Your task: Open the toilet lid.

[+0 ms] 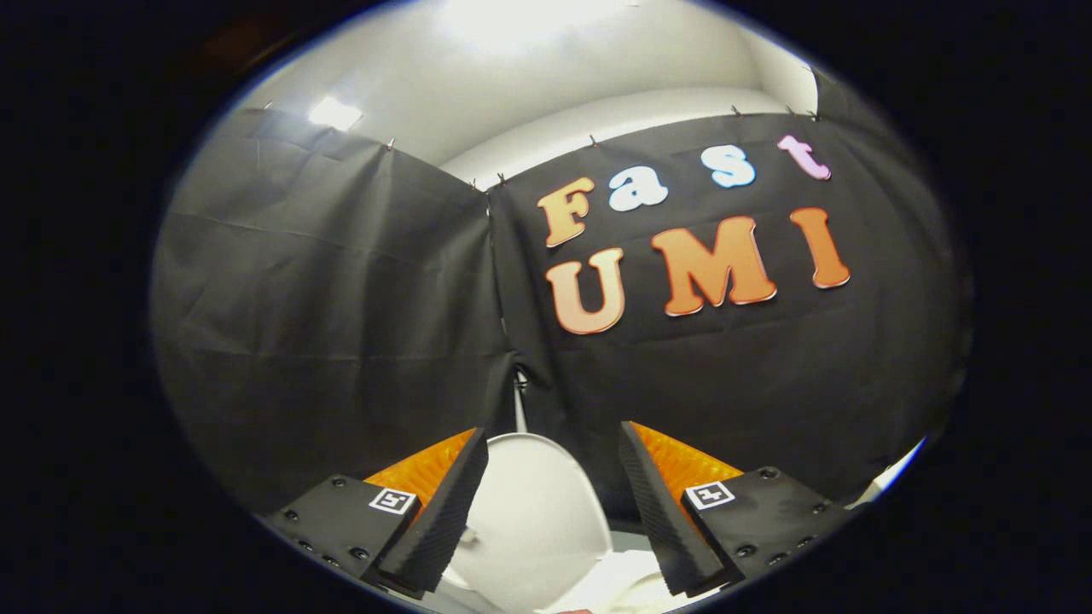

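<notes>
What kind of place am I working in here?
Likely a staged booth with a toilet, not a real bathroom. Black cloth is pinned up as walls under a plain white ceiling, and a white toilet lid shows between the open gripper fingers.

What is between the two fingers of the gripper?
In the gripper view, the white toilet lid shows in the gap between the open gripper fingers, in front of the black cloth wall. Neither finger visibly presses it.
</notes>
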`<state>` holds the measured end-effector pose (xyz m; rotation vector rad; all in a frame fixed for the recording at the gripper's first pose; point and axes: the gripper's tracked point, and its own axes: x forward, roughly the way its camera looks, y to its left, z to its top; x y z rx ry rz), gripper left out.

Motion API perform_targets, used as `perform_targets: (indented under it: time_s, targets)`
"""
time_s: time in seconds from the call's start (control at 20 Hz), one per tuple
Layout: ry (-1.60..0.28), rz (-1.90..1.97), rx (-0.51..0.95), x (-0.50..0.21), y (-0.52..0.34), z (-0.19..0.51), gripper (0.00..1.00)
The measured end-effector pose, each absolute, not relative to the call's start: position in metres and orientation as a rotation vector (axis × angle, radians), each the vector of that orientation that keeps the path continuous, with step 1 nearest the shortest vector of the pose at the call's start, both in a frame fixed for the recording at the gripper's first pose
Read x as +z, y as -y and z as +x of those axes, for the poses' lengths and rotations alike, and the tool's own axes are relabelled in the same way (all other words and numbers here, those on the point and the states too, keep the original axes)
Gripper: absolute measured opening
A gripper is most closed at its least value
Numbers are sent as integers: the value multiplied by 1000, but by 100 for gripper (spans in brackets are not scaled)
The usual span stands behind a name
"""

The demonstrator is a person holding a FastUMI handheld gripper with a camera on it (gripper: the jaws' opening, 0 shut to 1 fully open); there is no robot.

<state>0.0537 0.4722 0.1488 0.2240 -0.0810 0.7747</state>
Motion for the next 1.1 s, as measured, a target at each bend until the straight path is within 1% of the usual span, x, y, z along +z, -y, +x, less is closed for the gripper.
perform_targets:
  time_s: [0.3,0.7,0.85,1.1]
  targets:
    - [98,120,595,125,-355,110,99]
    - [75,44,368,93,-193,140,99]
    - [70,34,308,87,-152,142,99]
    - [56,16,262,77,-113,139,98]
